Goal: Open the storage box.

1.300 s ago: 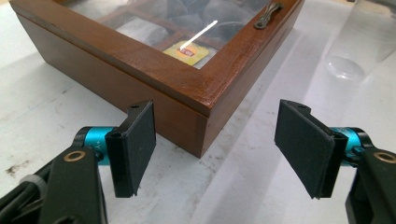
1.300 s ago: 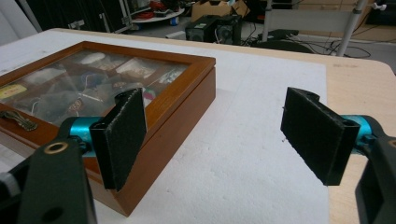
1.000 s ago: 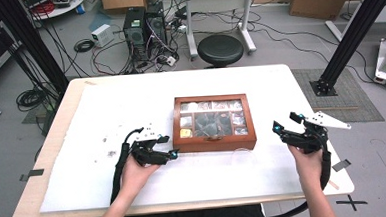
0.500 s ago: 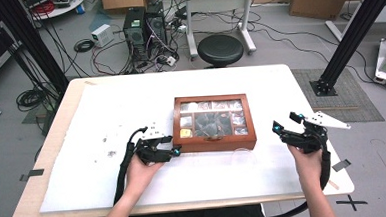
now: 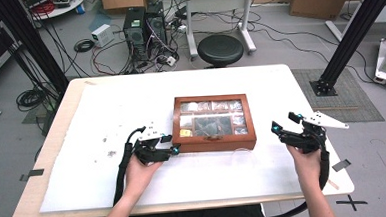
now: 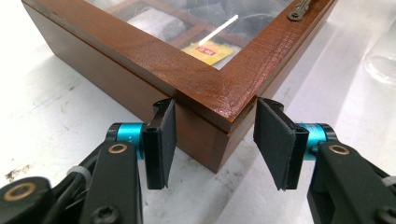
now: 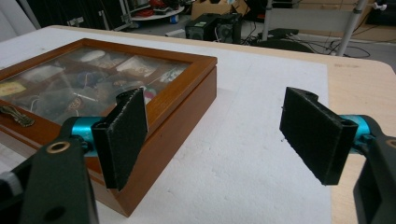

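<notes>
My left gripper [image 6: 212, 140] has crept up to the wooden box [image 5: 214, 122], jaws spread astride its near corner; right gripper [image 5: 296, 133] waits beside it, released.

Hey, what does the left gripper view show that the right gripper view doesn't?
Left gripper view alone: the left hand-held gripper, open, straddling a corner of the wooden box, and a yellow tea bag close up under the glass lid.
Right gripper view alone: the right hand-held gripper, open, beside the box, plus the computer towers beyond the table.
Both share: the box, its metal clasp and the white table cover.
</notes>
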`<move>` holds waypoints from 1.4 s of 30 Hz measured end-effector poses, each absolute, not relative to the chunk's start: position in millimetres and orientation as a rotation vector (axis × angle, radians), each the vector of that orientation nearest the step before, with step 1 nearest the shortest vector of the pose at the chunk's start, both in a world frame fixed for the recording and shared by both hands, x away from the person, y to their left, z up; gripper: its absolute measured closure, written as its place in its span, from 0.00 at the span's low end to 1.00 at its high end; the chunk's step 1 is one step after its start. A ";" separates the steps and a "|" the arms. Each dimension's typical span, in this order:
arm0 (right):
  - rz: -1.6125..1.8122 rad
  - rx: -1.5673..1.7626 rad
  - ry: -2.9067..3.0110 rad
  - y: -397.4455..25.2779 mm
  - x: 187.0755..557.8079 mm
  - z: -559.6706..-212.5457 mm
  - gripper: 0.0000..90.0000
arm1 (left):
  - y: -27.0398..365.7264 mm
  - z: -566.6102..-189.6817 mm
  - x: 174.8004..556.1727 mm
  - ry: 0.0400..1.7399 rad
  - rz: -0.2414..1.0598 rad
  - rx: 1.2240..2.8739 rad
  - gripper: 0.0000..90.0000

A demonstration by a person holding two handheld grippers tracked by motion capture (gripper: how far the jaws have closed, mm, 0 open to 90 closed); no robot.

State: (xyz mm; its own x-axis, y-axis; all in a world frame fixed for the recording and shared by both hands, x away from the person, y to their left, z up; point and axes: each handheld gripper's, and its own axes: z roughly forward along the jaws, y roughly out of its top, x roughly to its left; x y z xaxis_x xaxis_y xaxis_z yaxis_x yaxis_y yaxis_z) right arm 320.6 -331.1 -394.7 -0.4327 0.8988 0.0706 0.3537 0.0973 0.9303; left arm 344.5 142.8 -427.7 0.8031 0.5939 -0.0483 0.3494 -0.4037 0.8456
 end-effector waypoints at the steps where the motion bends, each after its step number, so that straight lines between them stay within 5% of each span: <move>1: 1.327 1.223 1.847 -331.1 320.7 -394.7 0.26 | 142.8 -427.7 344.5 0.699 0.322 2.031 0.55; 42: 1.342 1.228 1.818 -332.6 318.7 -393.3 0.27 | 144.6 -392.6 345.6 0.699 0.413 1.877 0.59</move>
